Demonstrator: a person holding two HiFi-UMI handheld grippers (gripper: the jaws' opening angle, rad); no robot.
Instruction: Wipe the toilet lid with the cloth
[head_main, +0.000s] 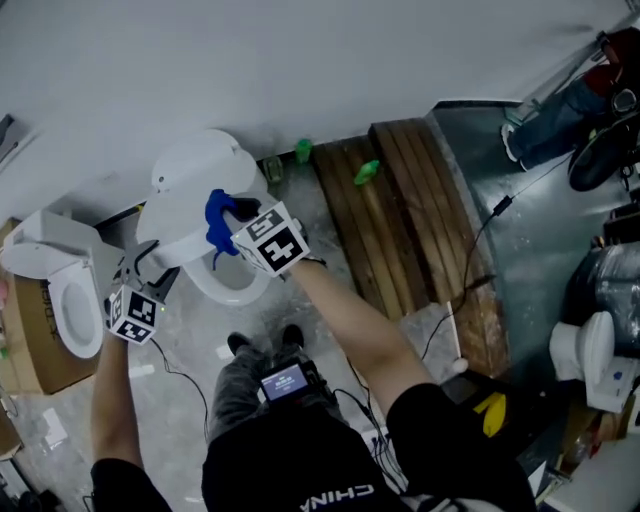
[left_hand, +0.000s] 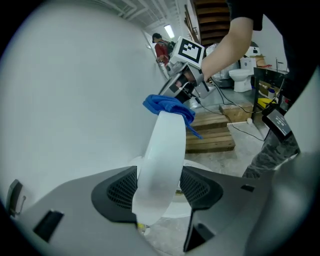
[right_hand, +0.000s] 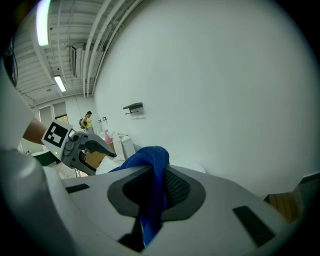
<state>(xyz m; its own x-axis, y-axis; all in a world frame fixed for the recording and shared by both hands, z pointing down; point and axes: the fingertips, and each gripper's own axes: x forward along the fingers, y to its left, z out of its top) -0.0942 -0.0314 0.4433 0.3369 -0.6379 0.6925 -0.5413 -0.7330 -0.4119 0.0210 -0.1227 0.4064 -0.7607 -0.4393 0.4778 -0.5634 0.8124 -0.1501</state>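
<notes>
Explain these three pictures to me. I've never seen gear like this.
No robot here: a person holds hand-worked tongs in each hand. The head view looks down from the person's head; the other two pictures come from cameras riding on the tongs. The cubes with square patterns belong to the tongs. On the floor stand a toilet, a wooden pallet and a second toilet. The right tongs are shut on a blue cloth resting over the toilet lid. The lid's edge stands between the jaws of the left tongs; whether they pinch it is unclear.
</notes>
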